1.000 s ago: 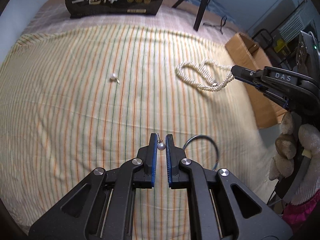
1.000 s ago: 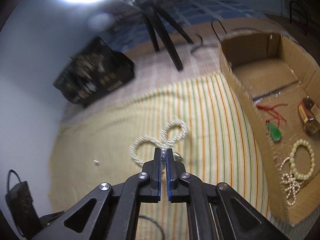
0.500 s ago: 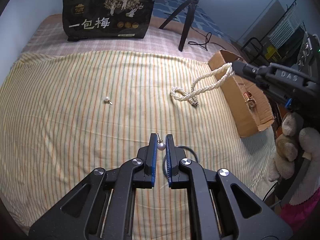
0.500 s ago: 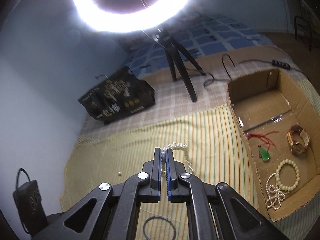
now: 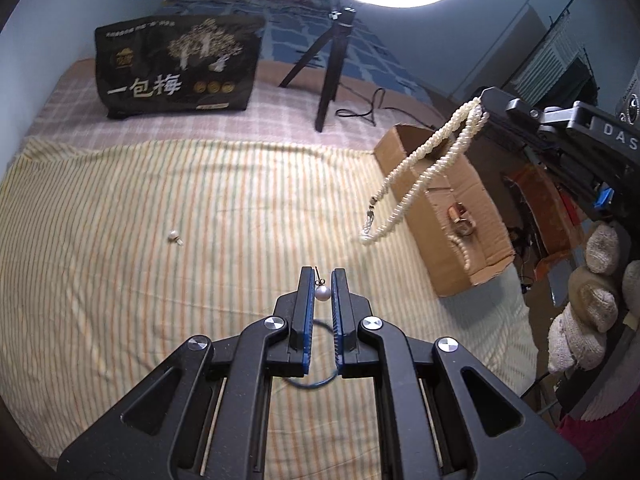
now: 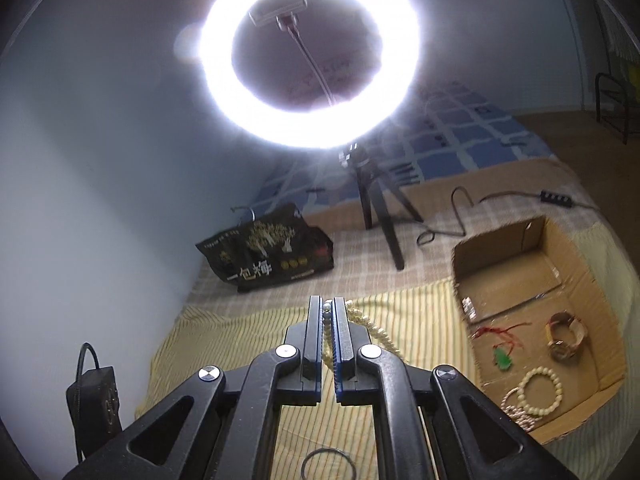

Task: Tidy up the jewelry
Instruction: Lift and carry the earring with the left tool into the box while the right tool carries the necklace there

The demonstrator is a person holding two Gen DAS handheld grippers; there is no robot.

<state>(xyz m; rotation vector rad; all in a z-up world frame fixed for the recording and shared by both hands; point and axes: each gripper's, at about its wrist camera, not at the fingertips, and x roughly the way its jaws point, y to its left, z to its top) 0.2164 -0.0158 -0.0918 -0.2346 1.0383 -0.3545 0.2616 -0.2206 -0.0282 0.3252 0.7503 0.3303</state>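
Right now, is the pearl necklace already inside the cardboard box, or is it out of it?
Out. The pearl necklace hangs in the air from the right gripper, shut on it, beside the cardboard box, above the striped sheet.

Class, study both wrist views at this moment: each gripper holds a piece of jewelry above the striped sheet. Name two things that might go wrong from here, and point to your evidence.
1. The pearl necklace hangs in long loops from the right gripper, its lower end dangling outside the cardboard box. It may snag the box wall or miss.

2. The left gripper pinches only a small round pearl earring. It could slip out and roll away on the sheet.
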